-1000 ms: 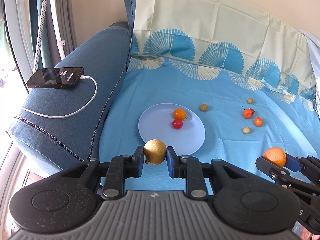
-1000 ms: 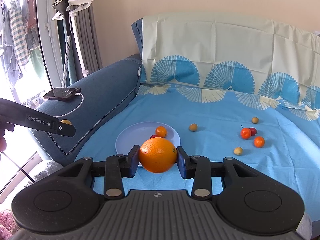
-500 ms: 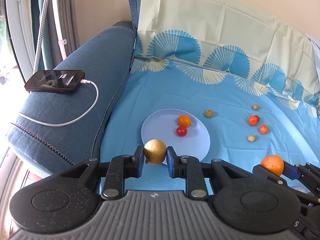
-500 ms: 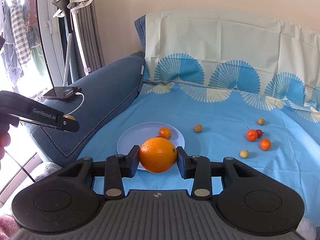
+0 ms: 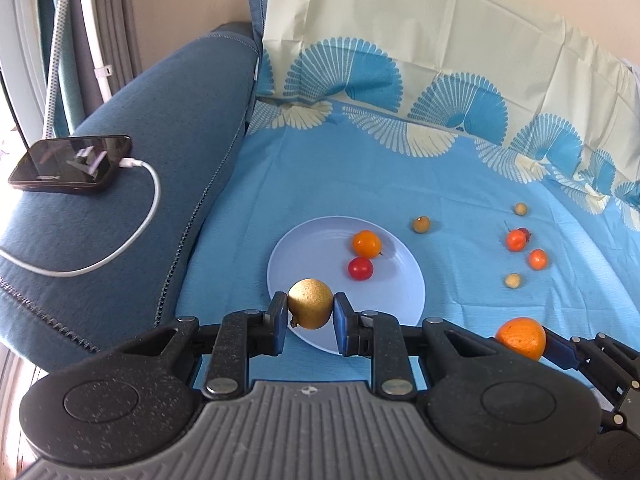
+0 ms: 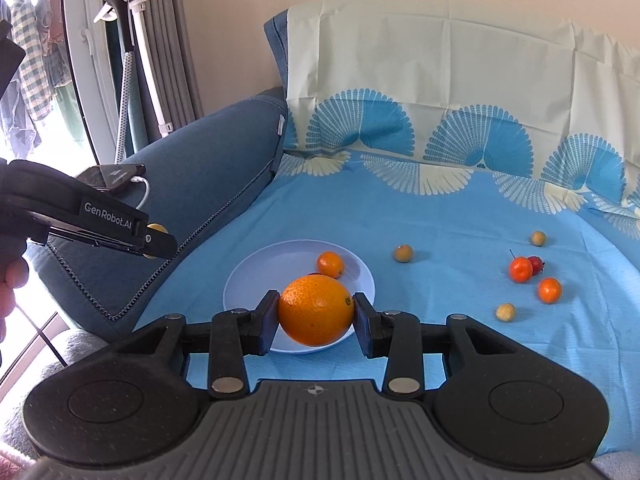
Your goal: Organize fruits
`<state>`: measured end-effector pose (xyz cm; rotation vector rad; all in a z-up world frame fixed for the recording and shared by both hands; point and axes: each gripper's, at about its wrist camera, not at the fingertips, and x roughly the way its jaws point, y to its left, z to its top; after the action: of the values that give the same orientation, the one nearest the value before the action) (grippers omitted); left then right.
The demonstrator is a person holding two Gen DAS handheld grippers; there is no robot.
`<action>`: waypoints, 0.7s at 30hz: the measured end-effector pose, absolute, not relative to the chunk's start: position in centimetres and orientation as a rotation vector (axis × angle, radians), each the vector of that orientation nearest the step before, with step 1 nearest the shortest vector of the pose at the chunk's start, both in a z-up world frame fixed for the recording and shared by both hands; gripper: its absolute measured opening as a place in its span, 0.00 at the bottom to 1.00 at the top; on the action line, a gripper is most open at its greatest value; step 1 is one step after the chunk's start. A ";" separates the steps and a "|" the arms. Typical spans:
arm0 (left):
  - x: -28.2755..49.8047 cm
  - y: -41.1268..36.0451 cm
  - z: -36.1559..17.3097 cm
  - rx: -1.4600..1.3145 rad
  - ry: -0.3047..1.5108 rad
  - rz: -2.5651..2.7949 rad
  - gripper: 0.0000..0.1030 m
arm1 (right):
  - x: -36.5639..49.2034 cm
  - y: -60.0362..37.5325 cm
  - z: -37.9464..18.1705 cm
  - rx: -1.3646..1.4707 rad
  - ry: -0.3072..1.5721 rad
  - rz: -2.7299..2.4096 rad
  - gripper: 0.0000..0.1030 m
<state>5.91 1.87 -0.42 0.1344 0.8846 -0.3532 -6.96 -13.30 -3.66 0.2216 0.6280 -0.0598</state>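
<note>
My left gripper is shut on a small golden-yellow fruit above the near rim of the pale plate. My right gripper is shut on a large orange, also over the plate's near edge. On the plate lie a small orange fruit and a red cherry tomato. In the left wrist view the right gripper's orange shows at the lower right. In the right wrist view the left gripper hangs at the left, over the sofa arm's edge.
Loose small fruits lie on the blue cloth right of the plate: a brownish one, two orange ones and two pale ones. A phone with a white cable rests on the blue sofa arm at the left.
Both grippers have moved forward and a little down toward the plate, each still holding its fruit. The plate and loose fruits look nearer and larger.
</note>
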 end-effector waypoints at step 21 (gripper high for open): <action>15.2 -2.6 -9.3 0.196 1.029 -0.316 0.26 | 3.0 -14.0 -11.3 0.158 0.747 -0.033 0.40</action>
<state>15.15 -2.56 -9.30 0.1958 1.0290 -0.3164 3.05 -13.95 -11.35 0.1581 0.7475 -0.0329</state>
